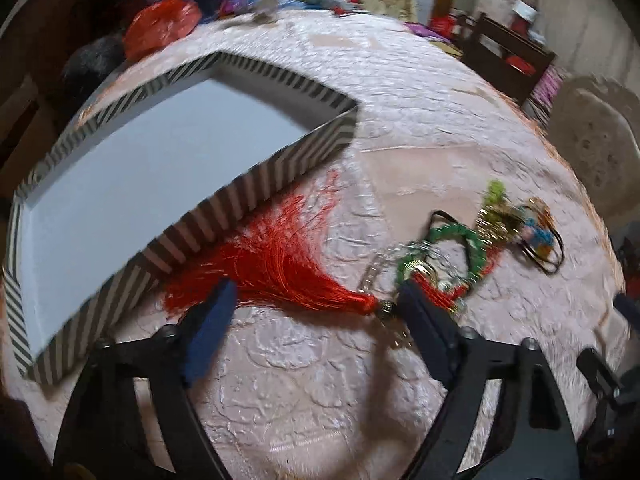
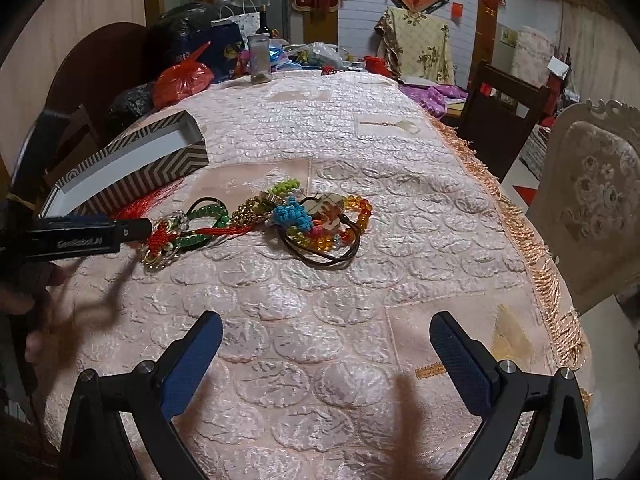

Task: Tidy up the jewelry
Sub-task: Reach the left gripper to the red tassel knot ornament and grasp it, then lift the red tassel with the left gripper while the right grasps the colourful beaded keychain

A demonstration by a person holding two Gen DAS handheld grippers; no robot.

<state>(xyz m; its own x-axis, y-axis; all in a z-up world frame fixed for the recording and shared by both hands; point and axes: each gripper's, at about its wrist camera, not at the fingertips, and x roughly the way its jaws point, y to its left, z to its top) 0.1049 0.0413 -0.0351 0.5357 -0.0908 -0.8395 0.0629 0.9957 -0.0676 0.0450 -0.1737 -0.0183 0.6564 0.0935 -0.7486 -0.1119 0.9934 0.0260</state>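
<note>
Spread wide over bare tablecloth (image 2: pixel 320 320), the right gripper (image 2: pixel 326 344) is holding nothing; the jewelry pile (image 2: pixel 316 216) is lying well ahead of its fingertips, untouched. Over on the other side, the left gripper (image 1: pixel 312 308) is hovering with its fingers parted around the red tassel (image 1: pixel 280 264), whose knotted head is sitting just inside the right-hand finger; nothing is being gripped, and whether the fingers are touching the tassel cannot be told through the blur. Beyond that finger the green bead bracelet (image 1: pixel 460 240) and tangled charms are lying in a heap. Off the left finger, the striped box (image 1: pixel 280 168) is standing open, its white interior showing no jewelry. Judged from this, sorting is barely beginning: every piece is remaining on the cloth.
</note>
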